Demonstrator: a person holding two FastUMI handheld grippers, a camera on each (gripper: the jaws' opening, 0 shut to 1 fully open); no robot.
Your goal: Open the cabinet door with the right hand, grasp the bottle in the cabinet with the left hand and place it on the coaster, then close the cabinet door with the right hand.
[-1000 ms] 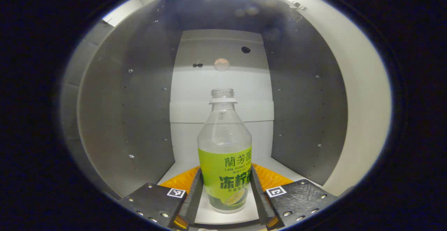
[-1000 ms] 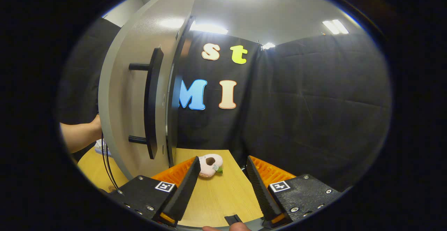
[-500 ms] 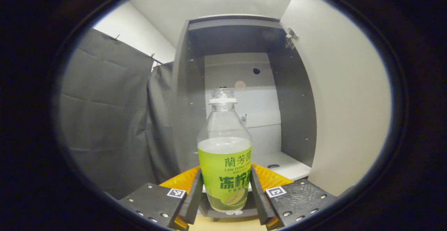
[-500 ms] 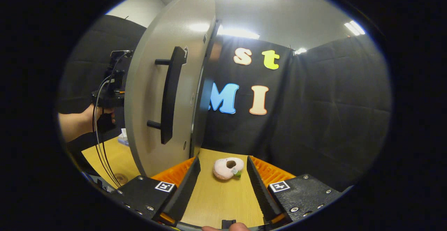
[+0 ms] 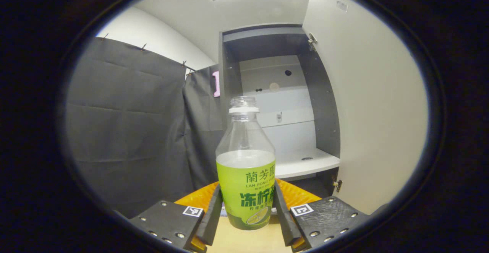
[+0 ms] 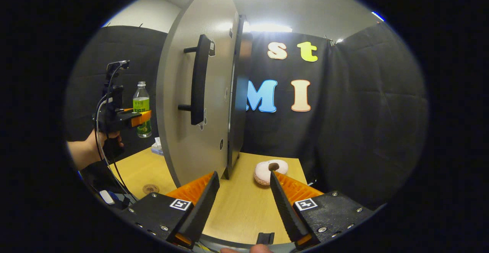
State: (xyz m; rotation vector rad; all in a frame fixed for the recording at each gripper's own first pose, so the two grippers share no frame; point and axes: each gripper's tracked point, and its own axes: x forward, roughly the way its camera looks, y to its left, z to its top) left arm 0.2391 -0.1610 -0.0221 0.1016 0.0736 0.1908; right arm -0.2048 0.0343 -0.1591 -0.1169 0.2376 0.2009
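Bottle held in the air, coaster below.
The left gripper (image 5: 247,222) jaws grasp the upright bottle (image 5: 246,176); the coaster (image 6: 150,188) lies lower on the table (image 6: 244,211); the right gripper (image 6: 244,207) jaws are released.

Each claw — the left claw (image 5: 246,216) and the right claw (image 6: 241,211) — carries two black base plates studded with silver screws, each plate bearing a small square black-and-white marker, with ribbed panels behind the long tapered fingers. From the right gripper view the left claw (image 6: 142,116) shows a black handle, a tall black mast on top and looping black and white cables — gripped by a bare hand (image 6: 100,143) with no sleeve in sight.
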